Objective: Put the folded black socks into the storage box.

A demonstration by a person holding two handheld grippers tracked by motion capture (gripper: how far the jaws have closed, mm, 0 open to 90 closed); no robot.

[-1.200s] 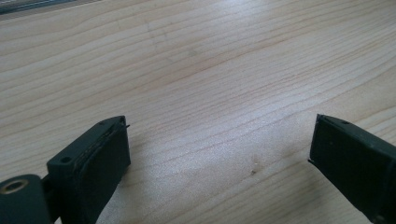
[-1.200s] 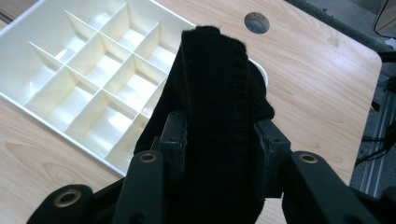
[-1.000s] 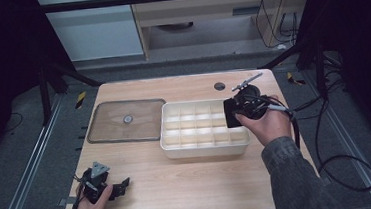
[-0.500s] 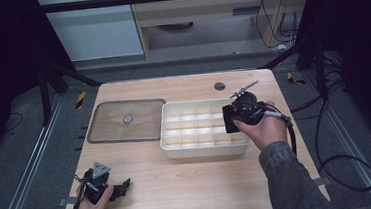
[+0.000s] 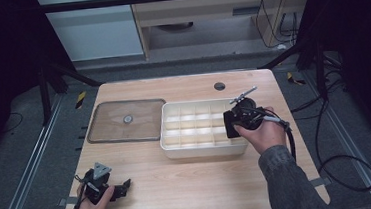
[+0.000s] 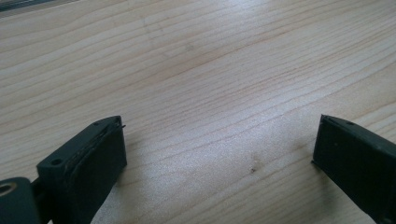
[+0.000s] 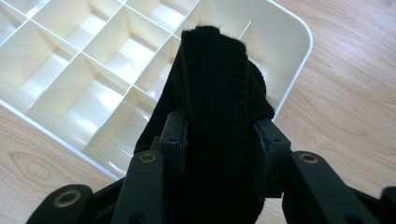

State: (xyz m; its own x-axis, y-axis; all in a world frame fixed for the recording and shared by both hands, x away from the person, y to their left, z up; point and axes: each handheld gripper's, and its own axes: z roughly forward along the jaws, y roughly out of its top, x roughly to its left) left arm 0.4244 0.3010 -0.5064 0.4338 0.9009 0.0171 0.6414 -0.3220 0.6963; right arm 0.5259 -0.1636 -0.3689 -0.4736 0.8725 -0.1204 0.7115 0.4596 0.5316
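High view: right gripper [image 5: 231, 124] over right end of tray [image 5: 204, 149], black cloth [image 5: 230, 129] in jaws above end compartments. Left gripper [image 5: 122, 186] low on table [image 5: 190, 184], near front-left corner. Lid [image 5: 124, 120] lies left of tray.

Left gripper view: jaws wide apart, bare wood between.

Right gripper view: jaws clamped on cloth [image 7: 215, 116], over tray's [image 7: 299, 35] corner compartment.

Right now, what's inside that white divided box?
The white divided box shows bare compartments. The black knit cloth, clamped in the right gripper, covers the corner cells beneath it.
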